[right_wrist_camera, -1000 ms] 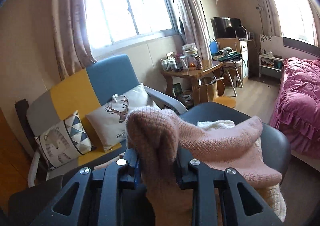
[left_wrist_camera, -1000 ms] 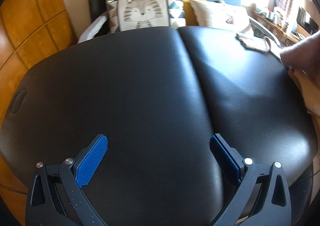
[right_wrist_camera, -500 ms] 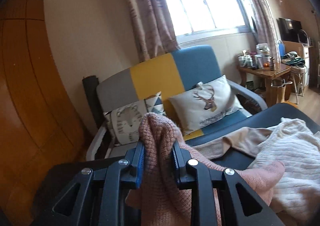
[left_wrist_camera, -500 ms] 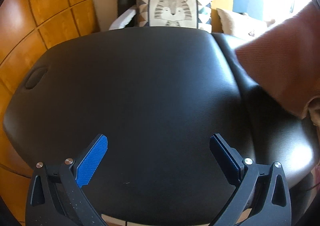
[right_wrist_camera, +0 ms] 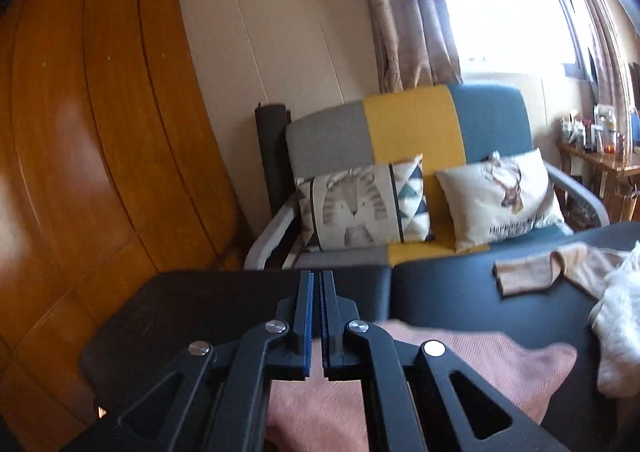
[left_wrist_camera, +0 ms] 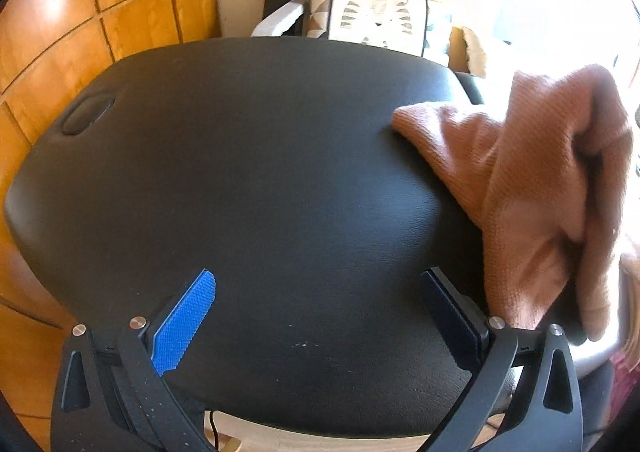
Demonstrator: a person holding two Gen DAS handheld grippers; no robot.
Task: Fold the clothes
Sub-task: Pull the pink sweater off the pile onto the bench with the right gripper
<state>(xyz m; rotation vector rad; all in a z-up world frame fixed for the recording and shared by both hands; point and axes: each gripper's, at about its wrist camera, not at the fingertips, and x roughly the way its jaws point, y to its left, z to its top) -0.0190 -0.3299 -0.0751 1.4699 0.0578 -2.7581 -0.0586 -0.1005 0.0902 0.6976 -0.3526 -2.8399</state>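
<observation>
Your right tongs [right_wrist_camera: 316, 316] gripped the pink knit sweater [right_wrist_camera: 460, 364] half a second ago; now they are clenched on nothing, and it lies bunched on the black padded surface [left_wrist_camera: 260, 172] under them, not yet spread for folding. Your left tongs [left_wrist_camera: 320, 316] hang released over bare padding, the sweater just beside the right finger. Count three garments: pink, one beige [right_wrist_camera: 536, 272], one white knit [right_wrist_camera: 620, 328]. Two cushions beyond.

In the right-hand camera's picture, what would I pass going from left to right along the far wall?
Wooden wardrobe → dark upright roll → tiger cushion → deer cushion → cluttered wooden side table.
</observation>
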